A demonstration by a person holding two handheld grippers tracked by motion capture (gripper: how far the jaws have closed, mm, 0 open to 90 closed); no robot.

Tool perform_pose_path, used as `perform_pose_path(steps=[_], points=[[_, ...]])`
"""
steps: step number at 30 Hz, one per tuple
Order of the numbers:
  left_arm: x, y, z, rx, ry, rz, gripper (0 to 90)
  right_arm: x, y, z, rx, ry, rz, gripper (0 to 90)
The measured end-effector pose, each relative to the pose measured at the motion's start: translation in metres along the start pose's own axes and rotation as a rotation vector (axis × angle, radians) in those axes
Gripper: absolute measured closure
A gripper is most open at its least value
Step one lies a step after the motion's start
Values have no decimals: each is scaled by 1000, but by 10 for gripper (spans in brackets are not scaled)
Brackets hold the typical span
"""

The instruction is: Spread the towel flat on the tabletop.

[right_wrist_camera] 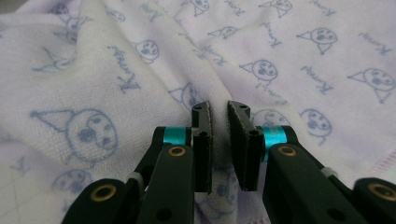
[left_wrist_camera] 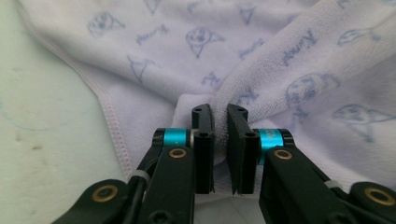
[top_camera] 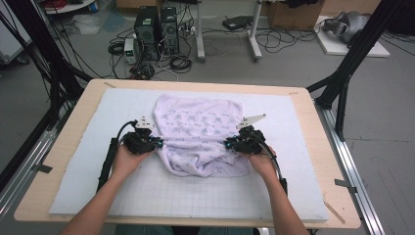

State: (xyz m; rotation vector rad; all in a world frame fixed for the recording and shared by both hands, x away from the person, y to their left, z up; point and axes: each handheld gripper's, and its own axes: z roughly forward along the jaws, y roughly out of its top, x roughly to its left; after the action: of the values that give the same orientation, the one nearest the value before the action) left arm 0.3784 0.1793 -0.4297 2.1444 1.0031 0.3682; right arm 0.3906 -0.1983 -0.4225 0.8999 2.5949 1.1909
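A pale lilac towel (top_camera: 200, 127) printed with small blue faces lies rumpled on the mat, its near half bunched toward the person. My left gripper (top_camera: 157, 143) is at the towel's left edge, shut on a fold of the cloth. In the left gripper view the towel (left_wrist_camera: 280, 56) is pinched between the jaws of that gripper (left_wrist_camera: 219, 112). At the towel's right edge my right gripper (top_camera: 228, 144) is likewise shut on a fold. In the right gripper view a ridge of towel (right_wrist_camera: 140, 60) runs into its near-closed gripper (right_wrist_camera: 219, 109).
The towel rests on a white gridded foam mat (top_camera: 147, 191) that covers most of a wooden table (top_camera: 63, 161). Black frame posts (top_camera: 352, 63) stand at the table's far corners. Computer towers (top_camera: 156, 29) and cables sit on the floor behind.
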Motion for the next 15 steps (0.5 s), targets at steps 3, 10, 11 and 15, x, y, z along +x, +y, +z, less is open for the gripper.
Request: perform_pose_path(steps=[3,10,11,15], points=[[2,0,-7,-12,-2,-14,719,0,1,-3,-14,-9,-2,726],[-6,-1,-46,-91,12,6,550,15,3,-44,-114,-54,-35,629],[-8,-1,-51,-98,9,10,537,18,3,-51,-130,-58,-38,625],[-21,-5,-67,-127,-7,40,506,34,2,-69,-154,-56,-83,622]])
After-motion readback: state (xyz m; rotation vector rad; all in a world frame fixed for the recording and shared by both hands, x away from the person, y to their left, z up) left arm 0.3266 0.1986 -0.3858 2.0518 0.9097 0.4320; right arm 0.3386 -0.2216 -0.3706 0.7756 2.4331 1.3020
